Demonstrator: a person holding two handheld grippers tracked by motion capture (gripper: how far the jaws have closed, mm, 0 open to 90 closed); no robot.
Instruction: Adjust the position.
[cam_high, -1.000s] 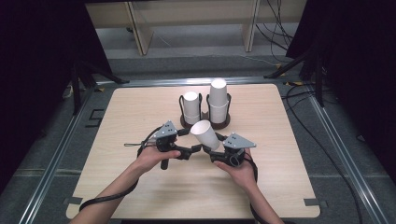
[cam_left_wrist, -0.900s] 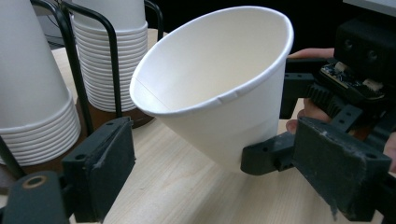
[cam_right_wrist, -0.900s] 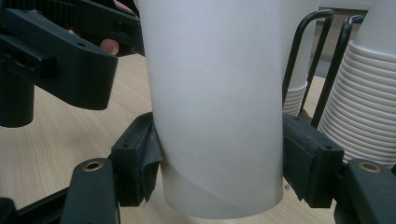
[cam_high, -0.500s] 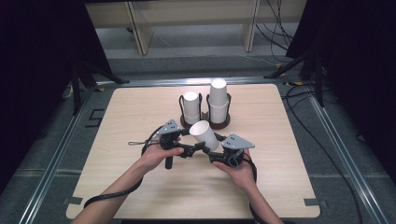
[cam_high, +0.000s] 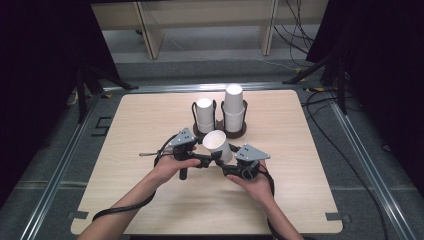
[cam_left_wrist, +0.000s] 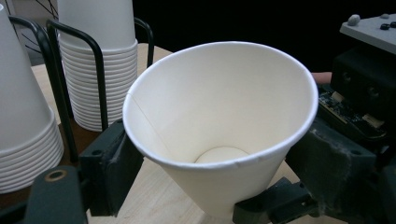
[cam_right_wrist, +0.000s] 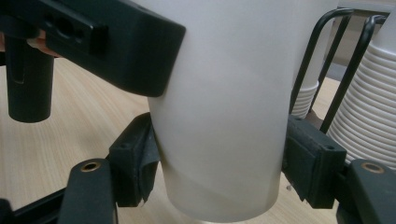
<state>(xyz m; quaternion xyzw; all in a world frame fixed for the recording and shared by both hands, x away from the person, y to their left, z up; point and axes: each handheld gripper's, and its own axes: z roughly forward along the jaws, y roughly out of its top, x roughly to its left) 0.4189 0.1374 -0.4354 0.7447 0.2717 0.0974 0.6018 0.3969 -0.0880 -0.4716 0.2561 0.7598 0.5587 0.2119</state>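
Pale wooden tabletop (cam_high: 125, 150), dark room around; the white paper cup (cam_high: 218, 145) tilts mouth-up toward the camera, right tool (cam_right_wrist: 217, 175) clamping it, left tool (cam_left_wrist: 212, 163) closing in, touching its wall.

At centre frame, we hold a tilted paper cup (cam_high: 217, 145) between our left gripper (cam_high: 204, 161) and right gripper (cam_high: 226, 167); two cup stacks (cam_high: 234, 106) stand just behind on the table (cam_high: 135, 125).

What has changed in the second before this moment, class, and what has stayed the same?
The left gripper has just been closing its jaws around the paper cup, which the right gripper grips lower down. Both hands, the tilted cup and the two cup stacks in the holder stayed put.
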